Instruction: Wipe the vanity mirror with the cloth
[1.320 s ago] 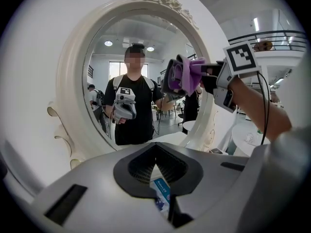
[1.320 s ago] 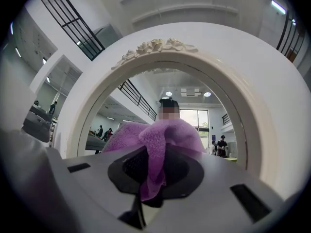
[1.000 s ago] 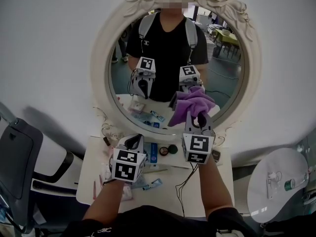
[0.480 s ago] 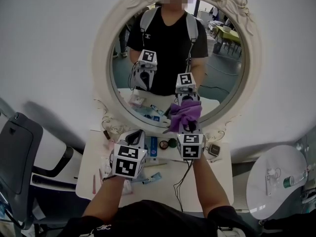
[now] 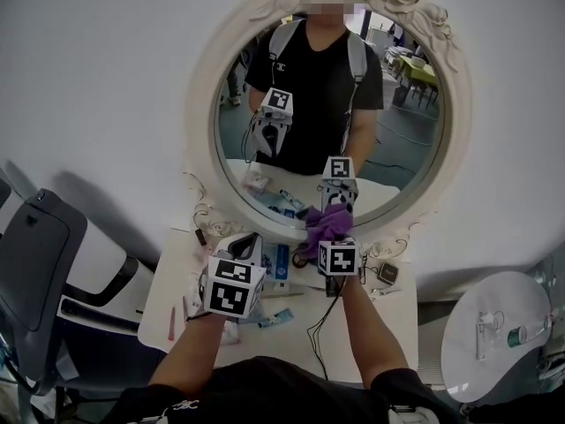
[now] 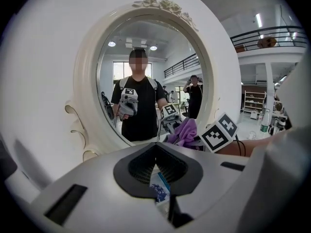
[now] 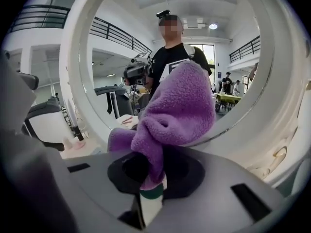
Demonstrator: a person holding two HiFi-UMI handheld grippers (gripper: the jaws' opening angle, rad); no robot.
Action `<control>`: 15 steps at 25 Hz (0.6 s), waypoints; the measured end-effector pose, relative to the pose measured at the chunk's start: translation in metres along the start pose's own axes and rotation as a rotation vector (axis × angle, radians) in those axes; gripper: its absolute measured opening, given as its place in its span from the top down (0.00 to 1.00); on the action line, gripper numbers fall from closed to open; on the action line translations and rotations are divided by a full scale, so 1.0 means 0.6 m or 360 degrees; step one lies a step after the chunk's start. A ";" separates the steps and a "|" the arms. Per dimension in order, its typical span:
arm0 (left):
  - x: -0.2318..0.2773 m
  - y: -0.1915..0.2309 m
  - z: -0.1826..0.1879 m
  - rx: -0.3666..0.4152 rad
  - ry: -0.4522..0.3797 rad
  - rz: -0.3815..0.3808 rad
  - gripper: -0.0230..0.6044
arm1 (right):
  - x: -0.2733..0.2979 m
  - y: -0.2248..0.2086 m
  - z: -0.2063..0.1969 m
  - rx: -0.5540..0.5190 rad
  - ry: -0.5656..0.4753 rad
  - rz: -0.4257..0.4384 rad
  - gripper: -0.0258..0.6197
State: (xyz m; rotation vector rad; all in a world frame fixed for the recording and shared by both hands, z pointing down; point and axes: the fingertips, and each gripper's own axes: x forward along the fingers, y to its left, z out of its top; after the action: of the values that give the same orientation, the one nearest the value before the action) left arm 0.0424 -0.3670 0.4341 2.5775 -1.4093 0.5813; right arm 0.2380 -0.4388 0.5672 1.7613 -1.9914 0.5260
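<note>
The oval vanity mirror [image 5: 402, 140] in an ornate white frame stands upright behind the table. My right gripper [image 5: 334, 237] is shut on a purple fleece cloth [image 5: 328, 222], which bunches up at the lower rim of the glass. In the right gripper view the cloth [image 7: 180, 106] rises from the gripper [image 7: 151, 188] and covers part of the mirror [image 7: 121, 57] and its lower frame. My left gripper [image 5: 245, 247] hovers low over the table, left of the cloth, shut and holding nothing. In the left gripper view the gripper [image 6: 163, 198] faces the mirror [image 6: 146, 57], with the cloth [image 6: 186, 131] at right.
The white vanity table [image 5: 388, 316] carries a blue packet [image 5: 274, 268], a round dark pot [image 5: 300, 259], a black cable [image 5: 322, 316] and other small items. A grey chair [image 5: 44, 263] stands at the left, a round white side table [image 5: 494, 325] at the right.
My right gripper has moved down with the cloth, from the lower part of the glass to the mirror's bottom rim. The left gripper has hardly moved.
</note>
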 end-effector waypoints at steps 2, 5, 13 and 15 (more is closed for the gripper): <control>-0.003 0.004 -0.002 -0.0007 0.0001 0.0013 0.95 | -0.010 0.010 0.008 -0.0038 0.0001 0.0024 0.88; -0.006 0.008 -0.003 -0.0024 -0.0007 0.0033 0.95 | -0.047 0.048 0.050 -0.0127 -0.0119 0.0098 0.88; -0.021 0.008 0.005 -0.0023 -0.0038 0.0049 0.95 | -0.276 0.141 0.349 -0.0200 -0.0898 0.0346 0.88; -0.024 0.006 0.007 -0.0025 -0.0044 0.0048 0.95 | -0.333 0.142 0.429 -0.0231 -0.1065 0.0358 0.88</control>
State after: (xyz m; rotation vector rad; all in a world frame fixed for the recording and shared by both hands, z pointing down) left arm 0.0337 -0.3591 0.4244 2.5662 -1.4574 0.5389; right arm 0.1569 -0.4026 0.2425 1.7771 -2.6095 -0.1824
